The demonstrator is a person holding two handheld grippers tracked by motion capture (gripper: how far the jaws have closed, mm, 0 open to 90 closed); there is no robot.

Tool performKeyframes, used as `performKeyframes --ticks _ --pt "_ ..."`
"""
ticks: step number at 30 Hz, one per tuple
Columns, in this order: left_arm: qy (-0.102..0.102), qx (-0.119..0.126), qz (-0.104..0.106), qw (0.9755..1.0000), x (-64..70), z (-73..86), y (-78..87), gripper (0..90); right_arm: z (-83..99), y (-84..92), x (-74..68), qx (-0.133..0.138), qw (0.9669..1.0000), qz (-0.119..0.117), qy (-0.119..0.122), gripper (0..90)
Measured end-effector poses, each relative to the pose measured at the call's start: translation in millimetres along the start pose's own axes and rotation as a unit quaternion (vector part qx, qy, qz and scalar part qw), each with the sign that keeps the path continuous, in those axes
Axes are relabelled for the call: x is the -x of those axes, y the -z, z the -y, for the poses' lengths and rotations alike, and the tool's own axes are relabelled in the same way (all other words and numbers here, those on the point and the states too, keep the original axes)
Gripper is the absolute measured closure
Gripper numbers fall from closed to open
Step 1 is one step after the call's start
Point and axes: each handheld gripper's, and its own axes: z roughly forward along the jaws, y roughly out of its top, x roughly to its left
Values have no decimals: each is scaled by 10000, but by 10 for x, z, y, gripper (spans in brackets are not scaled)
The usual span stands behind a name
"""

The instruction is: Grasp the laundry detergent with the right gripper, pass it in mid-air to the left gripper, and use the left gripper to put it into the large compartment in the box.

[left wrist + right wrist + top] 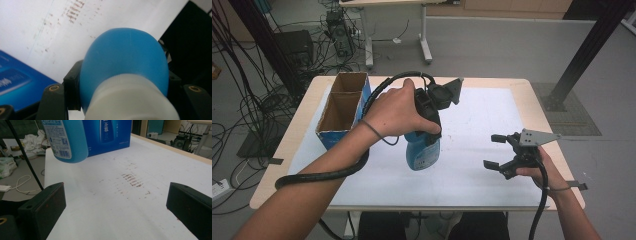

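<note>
A blue plastic bottle (422,152) with a printed label hangs above the white mat, held at its neck by my left gripper (428,131), which is shut on it. In the left gripper view the bottle's blue shoulder (125,57) and white neck (130,100) sit between the black jaws, which press on it from both sides. My right gripper (493,151) rests low at the right of the table, open, with nothing between its fingers. In the right gripper view the bottle (67,142) floats clear of the mat at upper left, far beyond my open right gripper (117,212).
An open blue cardboard box (344,107) with two compartments stands at the table's left rear, also the blue box (110,132) behind the bottle. The white mat (477,115) bears faint brown marks (132,181). Table legs, cables and equipment crowd the floor beyond.
</note>
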Motion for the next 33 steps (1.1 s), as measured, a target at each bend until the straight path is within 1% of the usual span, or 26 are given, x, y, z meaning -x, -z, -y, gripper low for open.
performKeyframes --ticks 1,2,3,4,5,6,9,11,14,15,18,19,22,24,25,29,33 --pt "229 -4 1 9997 -26 -10 -6 374 2 3 1 2 10000 5 1 23" --pt "396 -14 -21 9992 -40 -21 -13 374 5 9 0 0 10000 24 -9 22" --pt "396 -14 -21 9992 -40 -21 -13 374 5 9 0 0 10000 24 -9 22" --pt "479 -36 -63 9988 -43 -41 -20 374 10 17 5 -5 10000 34 -20 23" --pt "677 -40 -143 9976 -46 -67 -24 375 9 18 3 -19 10000 51 -31 23" --pt "730 -26 -190 9972 -47 -80 -20 374 10 19 6 -24 10000 65 -25 23" --pt "777 -41 -200 9968 -75 -105 -6 374 10 22 9 -35 10000 83 -39 23" --pt "895 48 -109 9959 -166 -106 28 374 14 23 18 -34 9999 113 -57 23" --pt "943 115 -44 9955 -228 -103 62 374 13 20 23 -36 9999 125 -56 23" --pt "1010 186 -15 9947 -268 -99 96 374 10 16 23 -33 9999 132 -62 23" --pt "1061 233 -10 9941 -300 -104 131 374 5 6 18 -24 9999 146 -55 23" --pt "1091 264 7 9937 -337 -110 168 375 5 5 17 -11 9999 154 -55 23" --pt "1168 324 20 9926 -385 -113 238 375 6 0 13 9 9998 171 -76 23" --pt "1182 334 27 9924 -406 -113 264 374 4 -7 10 4 9998 179 -75 22" --pt "1247 403 40 9914 -448 -99 317 374 6 -9 11 7 9998 177 -74 23" --pt "1353 459 23 9897 -516 -86 396 374 12 -9 7 -2 9998 195 -86 23" --pt "1503 509 -10 9873 -597 -80 465 375 17 -6 8 16 9997 231 -96 23"
